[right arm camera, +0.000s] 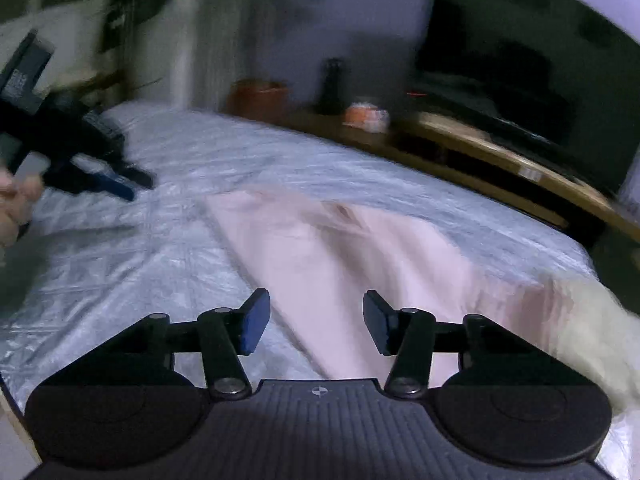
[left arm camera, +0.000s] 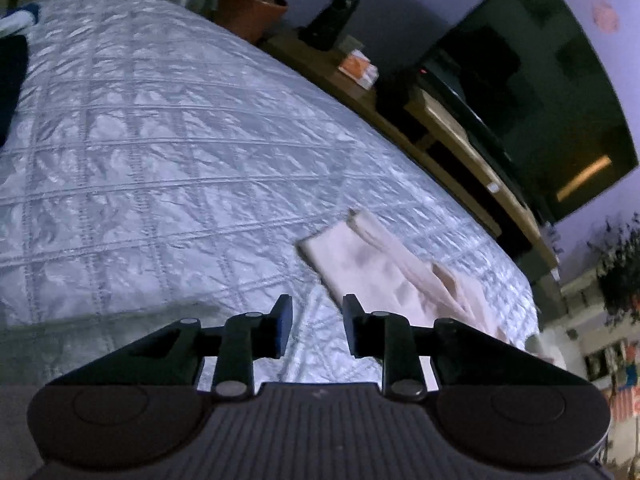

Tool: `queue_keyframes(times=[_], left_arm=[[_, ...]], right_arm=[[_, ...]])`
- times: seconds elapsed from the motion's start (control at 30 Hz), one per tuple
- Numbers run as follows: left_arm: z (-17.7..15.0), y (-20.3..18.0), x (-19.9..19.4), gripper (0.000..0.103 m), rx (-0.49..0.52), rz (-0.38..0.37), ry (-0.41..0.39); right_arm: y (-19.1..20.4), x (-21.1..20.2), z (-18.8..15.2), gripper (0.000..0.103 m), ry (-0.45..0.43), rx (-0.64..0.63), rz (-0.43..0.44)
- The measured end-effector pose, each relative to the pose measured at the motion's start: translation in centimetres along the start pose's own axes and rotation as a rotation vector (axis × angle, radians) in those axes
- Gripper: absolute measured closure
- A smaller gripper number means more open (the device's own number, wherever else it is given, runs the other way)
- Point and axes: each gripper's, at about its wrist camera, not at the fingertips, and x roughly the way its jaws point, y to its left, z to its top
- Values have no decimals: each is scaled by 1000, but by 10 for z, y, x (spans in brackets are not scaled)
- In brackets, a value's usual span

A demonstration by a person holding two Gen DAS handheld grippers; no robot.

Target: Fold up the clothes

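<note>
Home bedroom: bed [left arm camera: 168, 152] with pale quilted cover filled most of both views, low wooden shelf [left arm camera: 452, 128] ran along its far side carrying a big dark TV [left arm camera: 532, 80], terracotta pot [left arm camera: 252, 8] by the wall, houseplant [left arm camera: 616, 272] nearby

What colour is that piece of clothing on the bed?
Pale pink garment, clearest in the left wrist view.

1. Pale pink garment [right arm camera: 360, 256]: one item, lying flat on the quilted white bedspread [left arm camera: 160, 160].
2. State: folded into an elongated strip; shallow creases are visible across its surface.
3. Position: near the bed's right-hand edge; its far end [left arm camera: 352, 220] is squared off.
</note>
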Motion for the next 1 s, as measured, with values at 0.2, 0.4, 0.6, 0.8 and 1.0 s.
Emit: queue_keyframes(times=[0.2,0.4,0.6,0.8,1.0], left_arm=[[-6,20,8,79,-22,68,52],[-2,23,5,73,3,74,55],[18,31,-19,67,-43,46,-28],[33,41,-39,65,-69,52,-72],[17,43,-32,65,-3,67,27]], right_arm=[[52,95,33,48,80,-147,52],[51,128,38,103,123,-89,79],[70,80,50,103,-15,25,329],[105,52,28,90,122,26,566],[29,-3,12,55,97,206,333]])
